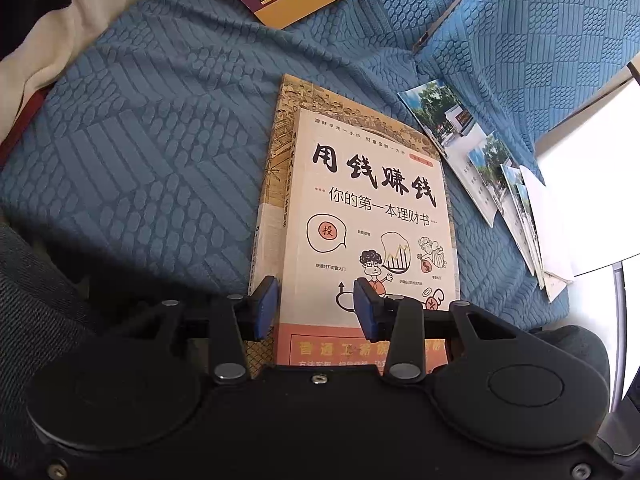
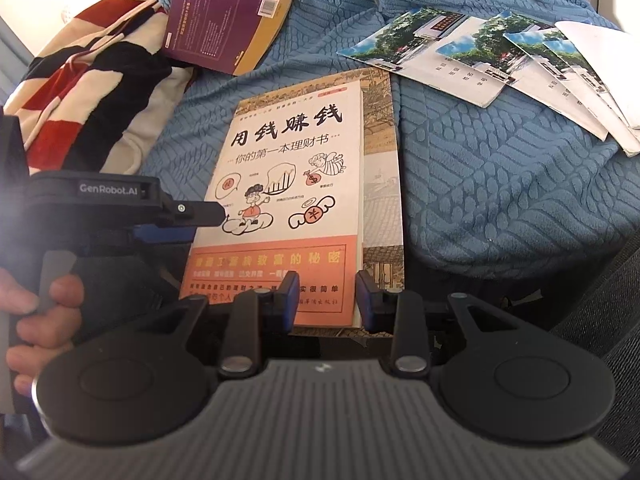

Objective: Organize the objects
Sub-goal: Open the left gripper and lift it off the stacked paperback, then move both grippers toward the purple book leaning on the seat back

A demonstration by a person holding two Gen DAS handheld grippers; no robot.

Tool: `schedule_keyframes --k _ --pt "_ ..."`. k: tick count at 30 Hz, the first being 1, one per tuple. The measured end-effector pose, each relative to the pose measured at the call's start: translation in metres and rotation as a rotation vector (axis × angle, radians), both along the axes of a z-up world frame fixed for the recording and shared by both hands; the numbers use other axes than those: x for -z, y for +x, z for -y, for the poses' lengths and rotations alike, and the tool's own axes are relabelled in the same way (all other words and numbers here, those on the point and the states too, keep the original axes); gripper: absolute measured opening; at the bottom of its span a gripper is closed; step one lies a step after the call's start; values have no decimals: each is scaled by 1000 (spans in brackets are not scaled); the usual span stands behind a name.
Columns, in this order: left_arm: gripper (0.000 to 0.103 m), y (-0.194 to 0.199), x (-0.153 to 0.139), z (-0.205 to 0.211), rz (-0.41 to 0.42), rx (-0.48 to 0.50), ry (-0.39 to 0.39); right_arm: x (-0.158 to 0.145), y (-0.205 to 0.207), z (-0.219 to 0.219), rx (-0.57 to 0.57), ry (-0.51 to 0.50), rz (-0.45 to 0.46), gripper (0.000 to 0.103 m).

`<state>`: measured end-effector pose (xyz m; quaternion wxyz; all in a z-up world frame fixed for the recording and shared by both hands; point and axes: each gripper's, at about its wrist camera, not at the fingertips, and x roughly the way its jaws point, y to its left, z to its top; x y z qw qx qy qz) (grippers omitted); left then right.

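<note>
The left gripper [image 1: 316, 306] has its jaws partly spread, one blue pad off the spine side of the cream paperback [image 1: 372, 216] and the other over its cover; nothing is pinched between them. In the right wrist view the same tool comes in from the left, its black finger tip lying over the paperback's left edge, held by a hand [image 2: 40, 320] on its handle. The right gripper [image 2: 327, 300] likewise has its jaws partly spread above the paperback's orange lower band, and I cannot tell whether the pads touch the cover. The paperback lies flat atop a larger book [image 2: 382, 200] with an old painted-scroll cover, both on a blue textured sofa cover [image 2: 500, 184] of raised scale and stripe patterns. Its front is cream with bold black Chinese characters, cartoon figures, a winged coin and an orange strip. Farther back lies a purple-and-ochre book [image 2: 224, 28], back cover up with a barcode. To the right a fan of glossy photo cards [image 2: 460, 56] overlaps, showing trees and a white wall. A fleecy red, black and cream striped blanket [image 2: 88, 88] is bunched at the left.
</note>
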<state>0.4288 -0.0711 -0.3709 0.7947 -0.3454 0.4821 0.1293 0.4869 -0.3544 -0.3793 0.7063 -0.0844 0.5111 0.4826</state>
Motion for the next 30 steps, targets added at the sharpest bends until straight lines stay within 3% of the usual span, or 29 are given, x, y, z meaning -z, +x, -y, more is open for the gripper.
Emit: schedule_keyframes --k 9,14,18,30 --pt "41 -3 -7 -1 17 7 -6 -6 4 0 38 1 -6 34" --pt "41 -6 -22 -4 39 -4 16 -29 6 0 57 48 43 34" --pt "41 -12 -43 -9 92 -27 19 -57 6 0 53 108 106 34" --pt "42 -24 -126 1 225 -9 187 -134 2 1 28 285 225 34"
